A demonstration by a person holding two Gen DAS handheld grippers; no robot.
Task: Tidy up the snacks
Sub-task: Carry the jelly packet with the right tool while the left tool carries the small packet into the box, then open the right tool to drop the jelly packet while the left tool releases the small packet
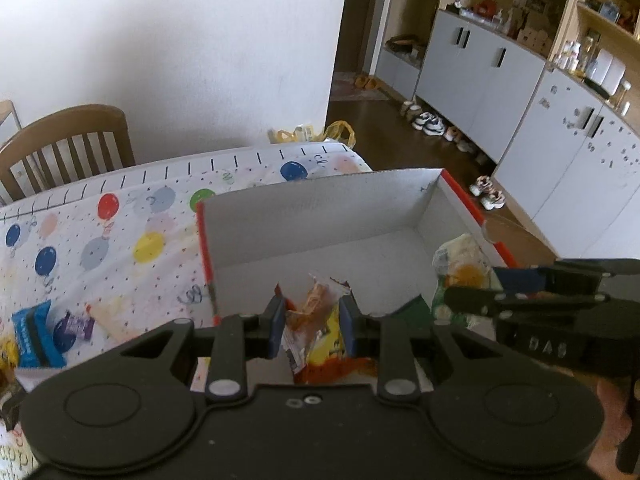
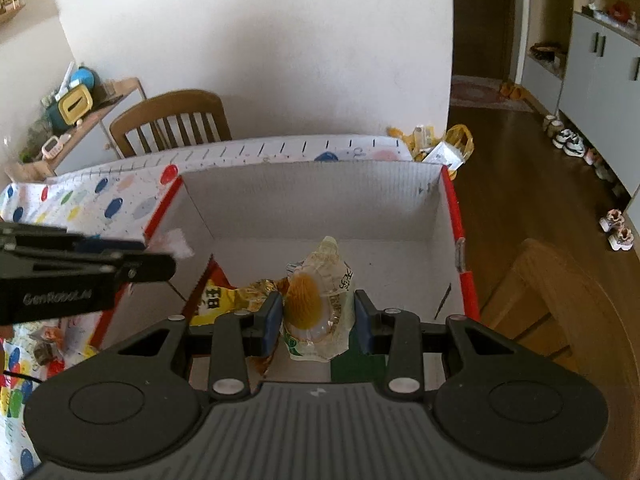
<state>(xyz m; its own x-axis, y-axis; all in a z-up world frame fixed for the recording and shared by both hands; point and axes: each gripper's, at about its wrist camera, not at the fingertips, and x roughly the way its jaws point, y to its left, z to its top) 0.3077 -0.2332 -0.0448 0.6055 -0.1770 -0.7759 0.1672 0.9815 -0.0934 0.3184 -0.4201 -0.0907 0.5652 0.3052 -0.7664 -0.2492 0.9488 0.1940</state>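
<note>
A white cardboard box with a red rim (image 1: 332,216) (image 2: 320,200) stands on the balloon-print tablecloth (image 1: 100,240). Over its near end my left gripper (image 1: 312,314) is shut on a crinkled orange and yellow snack packet (image 1: 316,300). That packet also shows in the right wrist view (image 2: 216,300), under the left gripper (image 2: 164,268). My right gripper (image 2: 318,314) is shut on a clear packet with a yellow-orange sweet inside (image 2: 310,300). In the left wrist view the right gripper (image 1: 472,300) comes in from the right with this clear packet (image 1: 464,264).
A green packet (image 2: 356,364) lies on the box floor near the front. On the cloth left of the box lie a blue packet (image 1: 32,336), a purple one (image 1: 78,326) and a pale yellow one (image 1: 116,316). One wooden chair (image 2: 172,120) stands behind the table, another (image 2: 552,300) at the right.
</note>
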